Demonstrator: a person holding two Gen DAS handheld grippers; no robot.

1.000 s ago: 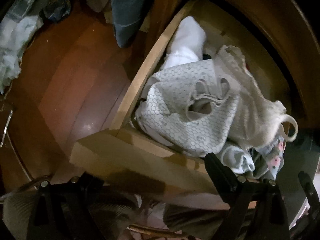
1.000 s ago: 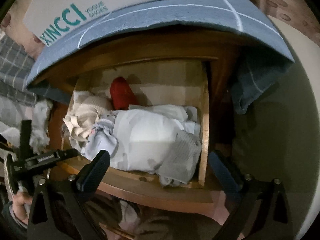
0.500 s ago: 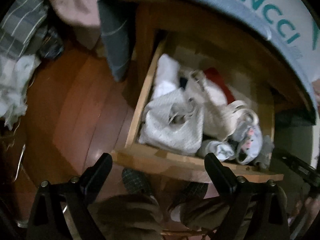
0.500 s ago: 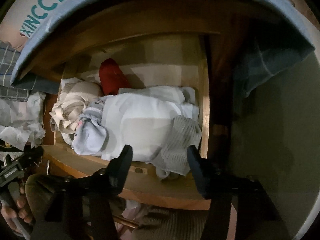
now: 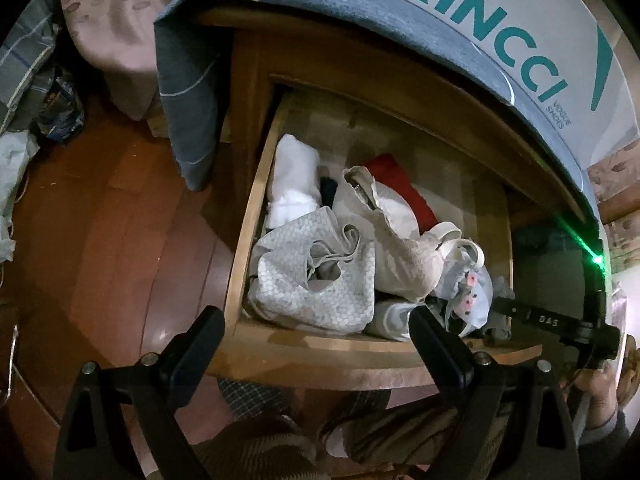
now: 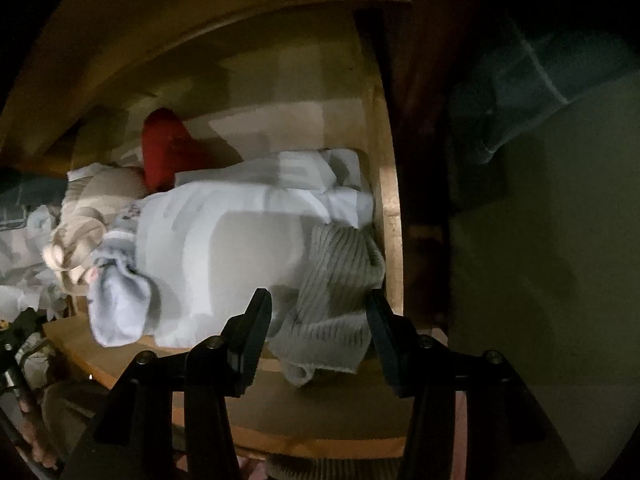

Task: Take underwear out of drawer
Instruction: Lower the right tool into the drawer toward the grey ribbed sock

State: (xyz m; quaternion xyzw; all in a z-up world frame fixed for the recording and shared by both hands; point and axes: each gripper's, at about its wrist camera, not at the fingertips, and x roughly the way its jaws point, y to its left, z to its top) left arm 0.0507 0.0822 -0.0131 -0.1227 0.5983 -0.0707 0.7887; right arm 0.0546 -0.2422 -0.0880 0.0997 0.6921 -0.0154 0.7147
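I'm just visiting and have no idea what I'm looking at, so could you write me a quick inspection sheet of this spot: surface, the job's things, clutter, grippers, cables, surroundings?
Surface: open wooden drawer of a cabinet, above a red-brown wood floor.
Job's things: heap of pale garments; a grey ribbed garment hangs over the front edge.
Clutter: red cloth at the back; shoe box on a blue-grey cloth on top.
Grippers: left gripper jaws wide, holding nothing; right gripper jaws astride the ribbed garment, not pressing on it.
Cables: nothing seen.
Surroundings: dim room, bedding and bags at left.
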